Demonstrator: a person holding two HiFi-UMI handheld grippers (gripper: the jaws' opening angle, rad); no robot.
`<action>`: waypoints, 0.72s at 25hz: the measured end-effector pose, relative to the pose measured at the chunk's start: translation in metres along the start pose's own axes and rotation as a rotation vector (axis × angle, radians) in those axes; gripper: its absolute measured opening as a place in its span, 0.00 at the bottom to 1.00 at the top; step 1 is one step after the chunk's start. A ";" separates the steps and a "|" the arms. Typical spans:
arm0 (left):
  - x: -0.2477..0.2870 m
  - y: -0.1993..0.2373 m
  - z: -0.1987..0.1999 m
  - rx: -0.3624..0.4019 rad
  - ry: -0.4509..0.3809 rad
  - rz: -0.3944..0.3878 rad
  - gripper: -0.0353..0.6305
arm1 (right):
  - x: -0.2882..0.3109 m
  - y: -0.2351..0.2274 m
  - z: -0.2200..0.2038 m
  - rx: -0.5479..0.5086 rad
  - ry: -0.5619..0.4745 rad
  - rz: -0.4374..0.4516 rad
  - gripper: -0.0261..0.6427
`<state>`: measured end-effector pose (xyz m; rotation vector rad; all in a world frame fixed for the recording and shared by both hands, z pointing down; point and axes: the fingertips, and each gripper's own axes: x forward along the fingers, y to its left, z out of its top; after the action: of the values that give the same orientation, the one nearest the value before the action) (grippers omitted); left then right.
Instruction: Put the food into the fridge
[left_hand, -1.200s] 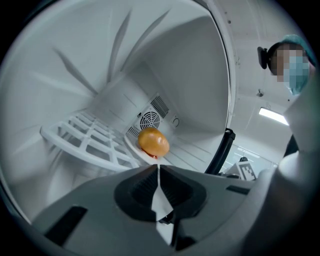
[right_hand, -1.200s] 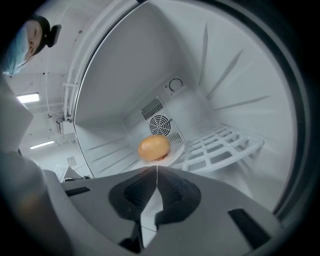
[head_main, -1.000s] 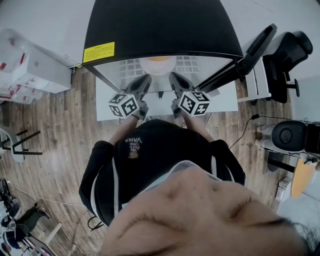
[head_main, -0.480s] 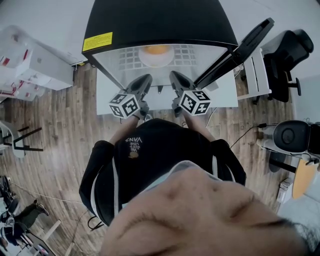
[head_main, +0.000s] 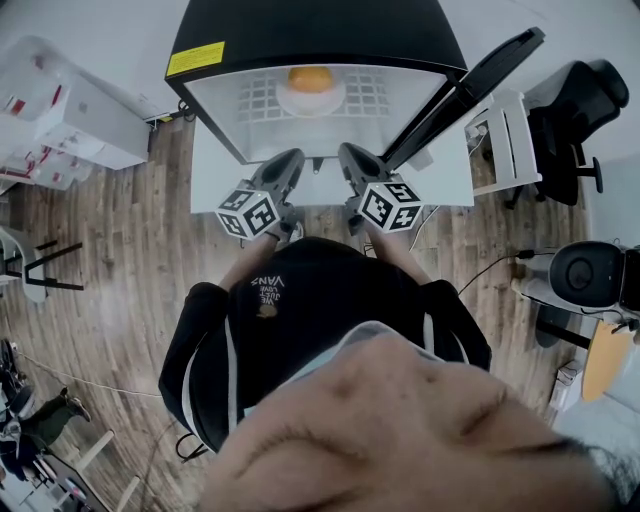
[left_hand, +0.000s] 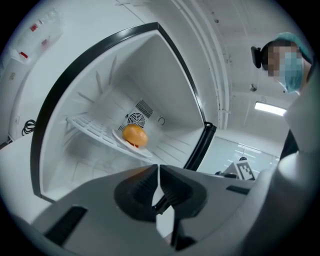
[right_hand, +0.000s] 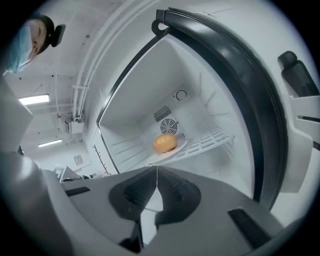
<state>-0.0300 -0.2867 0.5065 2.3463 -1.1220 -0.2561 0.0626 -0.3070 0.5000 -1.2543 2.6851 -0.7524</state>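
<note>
Yellow sticker (head_main: 196, 58), its print too small to read, marks the left corner of the black top of a compact fridge (head_main: 310, 35), while upside-down lettering on the person's black sweatshirt (head_main: 300, 330) appears to read "VANS". Inside the lit white cabinet, an orange-brown bun (head_main: 310, 78), seemingly a burger with a darker layer beneath, sits on a white plate (head_main: 285, 102) on the wire shelf (head_main: 375, 95), in front of a round fan grille (left_hand: 134, 119) on the back wall. Before the opening, the left gripper (head_main: 291, 160) and the right gripper (head_main: 346, 156) hover side by side, each with jaws pressed together on nothing. The black-edged door (head_main: 470, 85) stands swung open to the right. Wood-plank floor (head_main: 120, 260) surrounds the white base (head_main: 450, 180). White boxes (head_main: 70, 120) lie at far left and a black office chair (head_main: 575, 110) stands at far right.
</note>
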 end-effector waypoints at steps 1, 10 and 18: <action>-0.003 -0.002 -0.002 0.000 -0.002 0.003 0.09 | -0.003 0.001 -0.002 0.000 0.002 0.003 0.06; -0.025 -0.020 -0.018 0.000 -0.029 0.040 0.09 | -0.028 0.013 -0.012 -0.022 0.013 0.036 0.06; -0.034 -0.030 -0.024 0.004 -0.041 0.042 0.09 | -0.041 0.021 -0.017 -0.047 0.011 0.046 0.06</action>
<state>-0.0222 -0.2362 0.5089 2.3280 -1.1912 -0.2887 0.0699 -0.2588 0.4997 -1.1974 2.7456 -0.6968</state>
